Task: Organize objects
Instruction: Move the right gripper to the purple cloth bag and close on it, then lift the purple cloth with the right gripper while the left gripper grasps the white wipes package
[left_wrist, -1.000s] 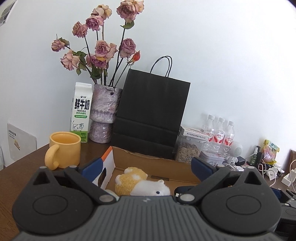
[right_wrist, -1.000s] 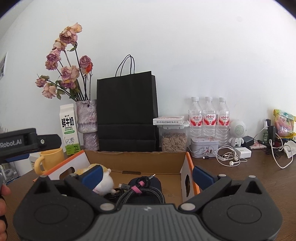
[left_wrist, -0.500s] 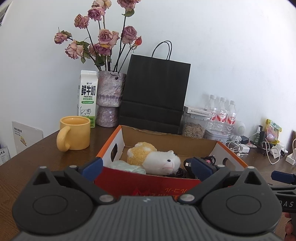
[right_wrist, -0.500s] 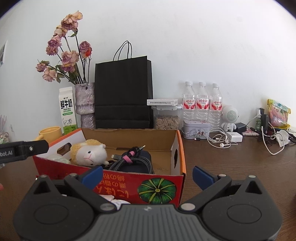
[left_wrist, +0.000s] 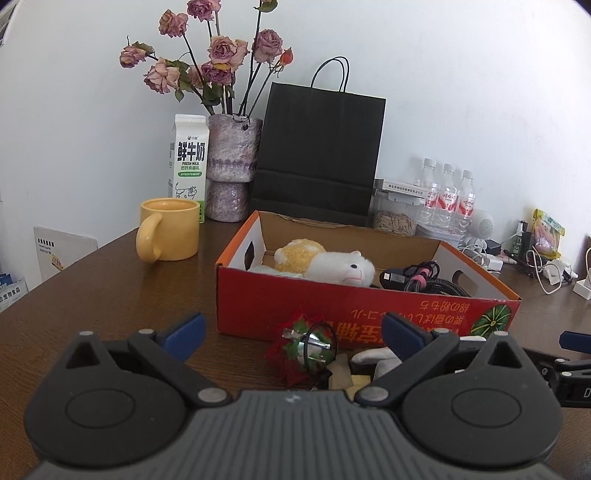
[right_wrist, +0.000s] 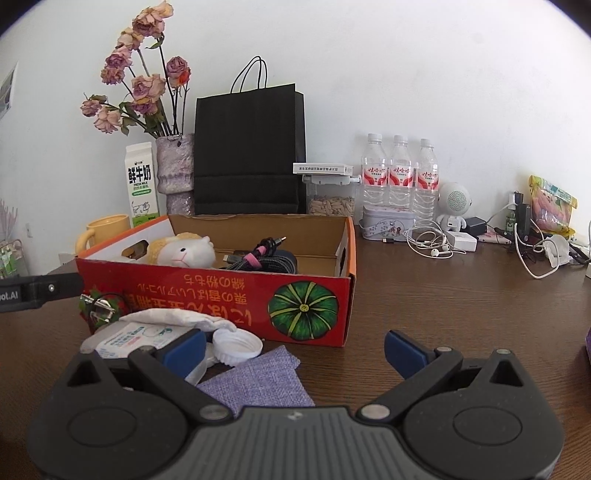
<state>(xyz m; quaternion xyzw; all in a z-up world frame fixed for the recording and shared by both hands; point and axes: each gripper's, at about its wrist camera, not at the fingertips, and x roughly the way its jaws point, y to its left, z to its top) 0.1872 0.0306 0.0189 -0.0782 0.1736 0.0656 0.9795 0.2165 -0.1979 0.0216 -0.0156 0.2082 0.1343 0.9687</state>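
A red cardboard box (left_wrist: 369, 314) with a pumpkin print stands on the brown table. Inside it lie a plush sheep (left_wrist: 332, 263) and a coiled black cable (left_wrist: 424, 280). In front of the box lie a red-green clip ornament (left_wrist: 301, 347), a white cloth (right_wrist: 177, 317), a wipes packet (right_wrist: 129, 338), a white lid (right_wrist: 236, 345) and a purple fabric piece (right_wrist: 258, 380). My left gripper (left_wrist: 293, 334) is open, just short of the ornament. My right gripper (right_wrist: 295, 349) is open over the purple fabric, its left finger beside the lid. Neither holds anything.
A yellow mug (left_wrist: 170, 229), a milk carton (left_wrist: 188, 158), a vase of dried roses (left_wrist: 231, 166) and a black paper bag (left_wrist: 317, 147) stand behind the box. Water bottles (right_wrist: 400, 170), a tin, earphones (right_wrist: 432, 240) and chargers crowd the back right.
Both grippers have drawn back from over the box to its near side. The loose items in front of the box have come into view. Both stay open.
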